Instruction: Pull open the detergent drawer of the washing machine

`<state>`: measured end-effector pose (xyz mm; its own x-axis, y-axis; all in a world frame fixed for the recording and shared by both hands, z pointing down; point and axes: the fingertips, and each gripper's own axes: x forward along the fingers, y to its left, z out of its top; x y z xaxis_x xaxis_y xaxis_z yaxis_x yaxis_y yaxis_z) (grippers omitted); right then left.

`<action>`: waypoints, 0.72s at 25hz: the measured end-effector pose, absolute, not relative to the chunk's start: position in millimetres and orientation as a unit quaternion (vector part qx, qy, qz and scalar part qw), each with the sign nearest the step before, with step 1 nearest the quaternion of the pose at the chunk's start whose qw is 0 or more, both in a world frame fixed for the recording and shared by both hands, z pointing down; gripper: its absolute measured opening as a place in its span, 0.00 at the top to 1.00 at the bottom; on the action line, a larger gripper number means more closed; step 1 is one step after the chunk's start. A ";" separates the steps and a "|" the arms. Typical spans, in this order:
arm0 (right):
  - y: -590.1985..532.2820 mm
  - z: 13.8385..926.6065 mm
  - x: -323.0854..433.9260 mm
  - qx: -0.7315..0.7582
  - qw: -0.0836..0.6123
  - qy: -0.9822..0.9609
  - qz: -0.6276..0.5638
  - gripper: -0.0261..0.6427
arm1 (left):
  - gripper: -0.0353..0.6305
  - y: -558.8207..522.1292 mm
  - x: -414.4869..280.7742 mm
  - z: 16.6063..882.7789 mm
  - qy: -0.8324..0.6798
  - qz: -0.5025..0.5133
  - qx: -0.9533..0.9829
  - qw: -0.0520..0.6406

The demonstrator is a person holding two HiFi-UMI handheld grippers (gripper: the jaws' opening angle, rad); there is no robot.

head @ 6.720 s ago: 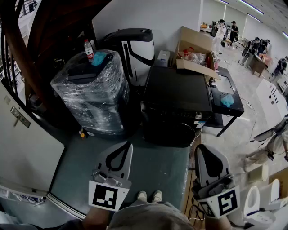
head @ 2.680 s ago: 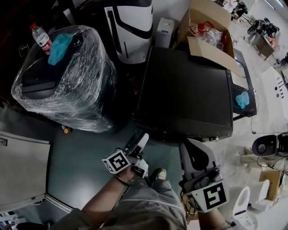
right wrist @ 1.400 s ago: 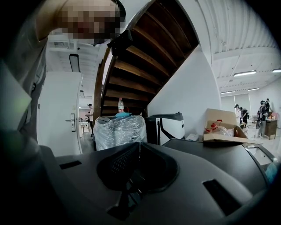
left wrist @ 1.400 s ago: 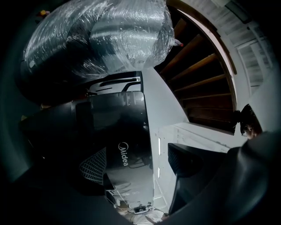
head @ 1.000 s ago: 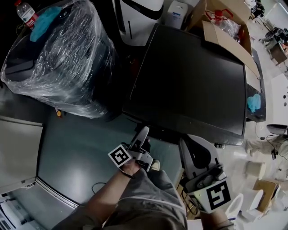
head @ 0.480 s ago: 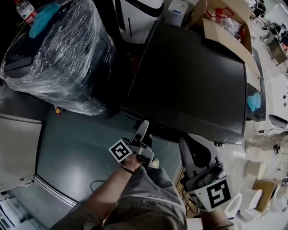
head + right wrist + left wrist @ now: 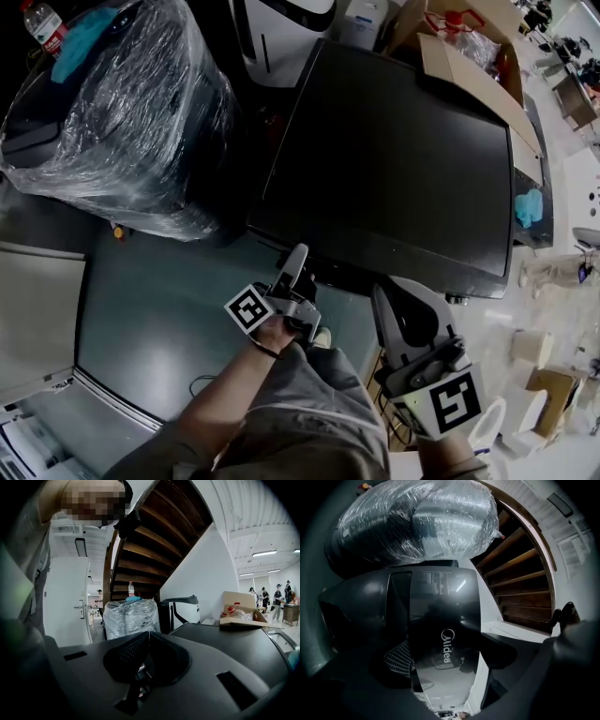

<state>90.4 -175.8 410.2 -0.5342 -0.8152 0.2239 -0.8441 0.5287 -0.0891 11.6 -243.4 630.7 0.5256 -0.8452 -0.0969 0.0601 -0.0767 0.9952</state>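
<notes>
Washing machine (image 7: 394, 159), one, left gripper (image 7: 298, 256) fingers apart, right gripper (image 7: 397, 298) fingers together.

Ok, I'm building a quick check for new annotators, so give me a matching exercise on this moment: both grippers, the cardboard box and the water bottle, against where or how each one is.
Things:
1. left gripper
2. right gripper
3. cardboard box
4. water bottle

Place or state:
A. on top of the plastic-wrapped appliance
B. jaws together, nothing between them
C. jaws apart, at the front of the washing machine
D. at the washing machine's far right corner

Pairs: 1-C, 2-B, 3-D, 4-A
</notes>
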 end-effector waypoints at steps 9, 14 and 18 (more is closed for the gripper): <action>-169.6 414.8 88.9 0.471 0.079 -0.873 0.099 0.91 | 0.29 -233.2 9.2 629.2 -0.310 -0.374 0.628 0.608; -162.2 414.6 84.4 0.468 0.082 -0.874 0.100 0.91 | 0.29 -216.8 4.1 629.3 -0.310 -0.370 0.629 0.609; -156.9 409.0 75.9 0.465 0.074 -0.876 0.104 0.91 | 0.29 -198.3 -0.8 628.7 -0.310 -0.368 0.629 0.611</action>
<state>75.9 -156.9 409.0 -0.5569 -0.7994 0.2253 -0.8299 0.5462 -0.1135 -0.8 -198.3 628.7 0.5376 -0.8390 -0.0842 0.0608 -0.0610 0.9963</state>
